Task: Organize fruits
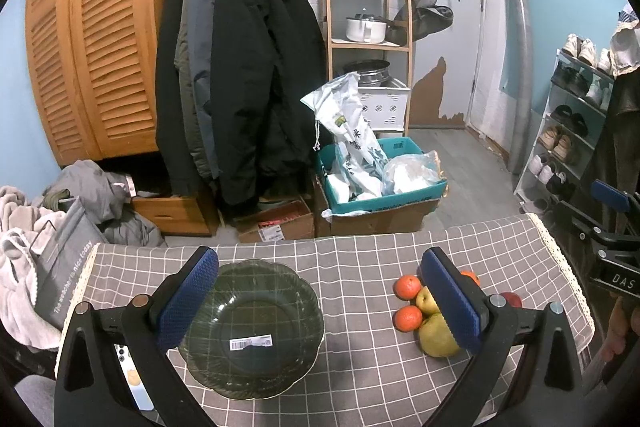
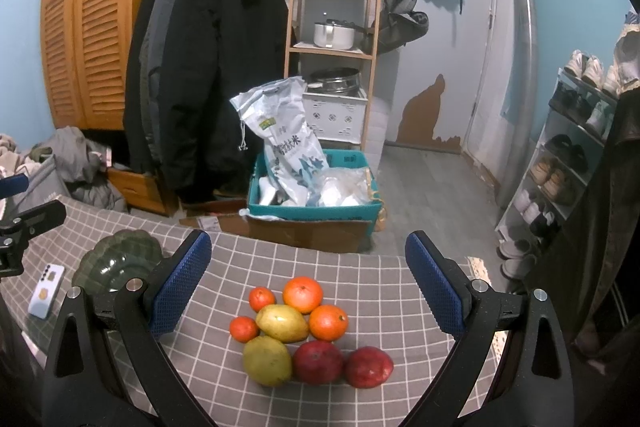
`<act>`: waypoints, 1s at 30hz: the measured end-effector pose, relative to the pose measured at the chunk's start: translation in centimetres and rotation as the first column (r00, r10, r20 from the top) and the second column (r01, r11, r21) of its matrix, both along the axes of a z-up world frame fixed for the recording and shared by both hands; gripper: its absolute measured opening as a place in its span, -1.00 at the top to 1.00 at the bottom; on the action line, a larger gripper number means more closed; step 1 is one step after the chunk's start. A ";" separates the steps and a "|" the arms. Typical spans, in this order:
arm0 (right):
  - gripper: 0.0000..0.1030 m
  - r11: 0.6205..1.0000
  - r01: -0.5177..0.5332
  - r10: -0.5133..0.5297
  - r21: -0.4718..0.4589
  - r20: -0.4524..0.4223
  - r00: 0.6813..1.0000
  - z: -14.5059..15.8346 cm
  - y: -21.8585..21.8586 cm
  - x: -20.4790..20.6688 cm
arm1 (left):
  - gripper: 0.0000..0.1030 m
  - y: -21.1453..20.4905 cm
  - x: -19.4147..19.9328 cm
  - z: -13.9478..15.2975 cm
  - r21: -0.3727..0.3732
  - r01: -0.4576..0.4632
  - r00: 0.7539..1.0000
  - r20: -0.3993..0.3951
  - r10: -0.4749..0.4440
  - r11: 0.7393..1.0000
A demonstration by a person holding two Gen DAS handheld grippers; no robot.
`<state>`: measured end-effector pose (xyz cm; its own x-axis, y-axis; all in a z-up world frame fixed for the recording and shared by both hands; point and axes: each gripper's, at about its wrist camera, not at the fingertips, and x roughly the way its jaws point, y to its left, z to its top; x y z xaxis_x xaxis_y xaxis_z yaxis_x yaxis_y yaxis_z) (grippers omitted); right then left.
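Note:
A pile of fruit lies on the grey checked tablecloth [image 2: 360, 275]: several oranges [image 2: 303, 294], two yellow-green pears [image 2: 282, 323] and two red apples [image 2: 318, 361]. My right gripper [image 2: 312, 295] hovers over this pile, open, with nothing between its blue pads. A dark green glass bowl [image 1: 256, 323] with a barcode sticker stands empty at the table's left. My left gripper [image 1: 320, 301] is open above the table; its left finger overlaps the bowl's rim, and its right finger hides part of the fruit [image 1: 408, 287]. The bowl [image 2: 116, 263] also shows in the right wrist view.
A white phone [image 2: 46, 291] lies left of the bowl. Beyond the table's far edge are a teal crate of bags [image 2: 312, 195] on cardboard boxes, hanging dark coats [image 2: 208, 67], a wooden shelf [image 2: 332, 27] and a shoe rack [image 2: 568, 155] at right.

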<state>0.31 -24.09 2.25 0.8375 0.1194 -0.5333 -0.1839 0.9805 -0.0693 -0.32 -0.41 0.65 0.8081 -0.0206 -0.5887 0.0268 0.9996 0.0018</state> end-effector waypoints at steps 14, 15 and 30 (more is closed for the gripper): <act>-0.86 1.000 0.001 -0.001 -0.002 -0.003 1.000 0.1 0.1 0.0 | -0.99 -0.1 -0.1 -0.1 0.001 -0.001 1.000 0.001 0.001 1.000; -0.86 1.000 0.001 -0.001 -0.002 -0.003 1.000 0.0 0.1 0.0 | -0.99 -0.1 -0.1 -0.1 0.001 -0.001 1.000 0.000 0.001 1.000; -0.85 1.000 0.000 0.000 -0.004 -0.006 1.000 0.0 0.1 0.0 | -0.99 -0.2 -0.1 -0.2 0.003 -0.001 1.000 0.001 0.001 1.000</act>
